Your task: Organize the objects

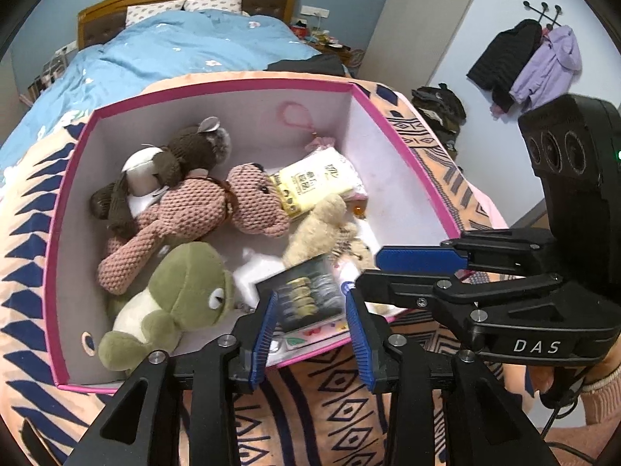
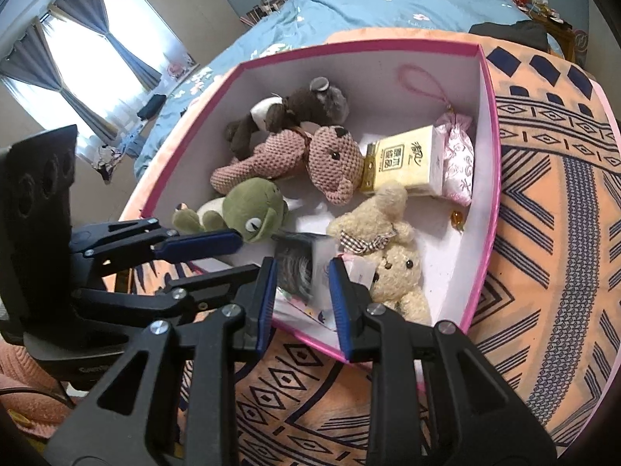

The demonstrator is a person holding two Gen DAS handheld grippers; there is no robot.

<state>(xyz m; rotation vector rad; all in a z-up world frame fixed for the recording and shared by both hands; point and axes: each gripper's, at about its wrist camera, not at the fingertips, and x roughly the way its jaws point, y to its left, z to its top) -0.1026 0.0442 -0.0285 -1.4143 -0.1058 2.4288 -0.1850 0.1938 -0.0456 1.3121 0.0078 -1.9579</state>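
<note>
A pink-rimmed box [image 1: 217,89] [image 2: 349,48] holds a green frog plush [image 1: 182,295] [image 2: 248,209], a pink knitted bear [image 1: 202,217], a brown plush [image 1: 174,159], a cream bear [image 2: 388,256] and a tissue pack [image 2: 407,163]. At its near edge stands a small carton with a dark printed face [image 1: 306,295] [image 2: 299,268]. My right gripper [image 2: 302,272] [image 1: 372,272] is shut on the carton, which fills the gap between its pads. My left gripper [image 1: 310,295] [image 2: 236,256] straddles the same carton, open, with its pads just off it.
The box rests on an orange patterned blanket [image 1: 330,407] [image 2: 543,233] at the foot of a bed with a blue duvet [image 1: 174,46]. Coats [image 1: 524,62] hang on the right wall. A curtained window [image 2: 77,58] is at the left. A pink pouch [image 2: 458,159] lies in the box's far corner.
</note>
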